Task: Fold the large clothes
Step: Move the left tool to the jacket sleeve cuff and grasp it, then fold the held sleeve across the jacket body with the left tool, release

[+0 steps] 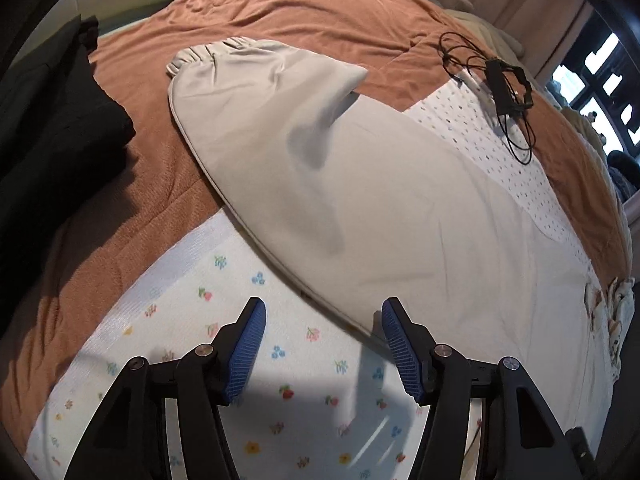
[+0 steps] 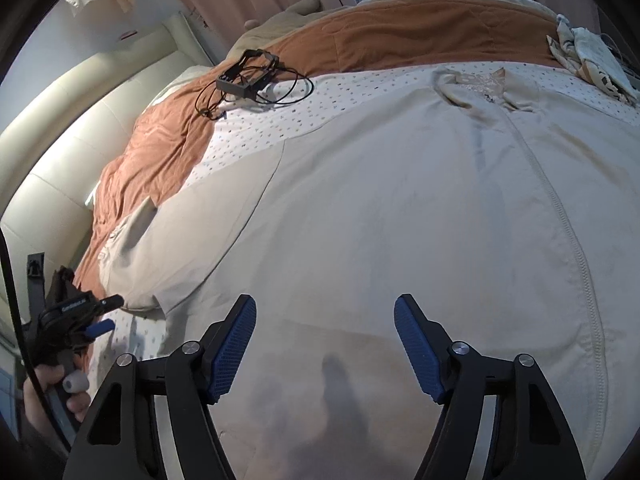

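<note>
Beige jacket lies spread on the bed, one sleeve stretched out. Left hand-held gripper, jaws apart, hovers at its hem edge; right hand-held gripper, also apart, above the body.

Jacket flat on sheet; cable bundle behind, on blanket.

Soft window daylight, fisheye-warped edges

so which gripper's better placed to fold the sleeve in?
Left. The left gripper sits open at the sleeve hem; the right gripper hangs open over the jacket's body, away from any edge.
</note>
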Available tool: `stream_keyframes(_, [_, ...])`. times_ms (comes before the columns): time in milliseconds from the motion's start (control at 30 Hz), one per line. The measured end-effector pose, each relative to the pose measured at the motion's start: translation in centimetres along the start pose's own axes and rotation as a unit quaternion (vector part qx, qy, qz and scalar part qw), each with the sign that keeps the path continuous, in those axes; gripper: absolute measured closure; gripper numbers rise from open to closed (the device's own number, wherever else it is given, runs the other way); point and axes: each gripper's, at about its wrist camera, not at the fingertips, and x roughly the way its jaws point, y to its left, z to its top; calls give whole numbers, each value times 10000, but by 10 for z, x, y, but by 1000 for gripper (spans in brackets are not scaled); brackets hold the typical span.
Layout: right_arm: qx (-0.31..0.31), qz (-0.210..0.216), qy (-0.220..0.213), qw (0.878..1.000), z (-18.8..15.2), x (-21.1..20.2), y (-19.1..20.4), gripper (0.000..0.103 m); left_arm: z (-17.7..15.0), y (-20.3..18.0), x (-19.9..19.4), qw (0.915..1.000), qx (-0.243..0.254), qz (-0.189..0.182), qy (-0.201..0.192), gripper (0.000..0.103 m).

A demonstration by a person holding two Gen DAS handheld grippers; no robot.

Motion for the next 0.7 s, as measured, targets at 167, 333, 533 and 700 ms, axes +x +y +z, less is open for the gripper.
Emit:
stream_keyframes(167, [135,239,214,9994,2,20,2,51,19,6,9,9997,-170,130,-120,88])
stream_keyframes(333, [291,812,373,9956,6,40,12,83,32,-8,-12,9991,123,-60,-397,97])
stream_keyframes(533, [426,1448,643,9864,1,69,38,89,47,-38,-56,9946,579,-375,-773,98])
stream_keyframes(700, [672,1916,963,9744,-5,96,55,91,51,-66,-89,9901,809,-724,-891,99])
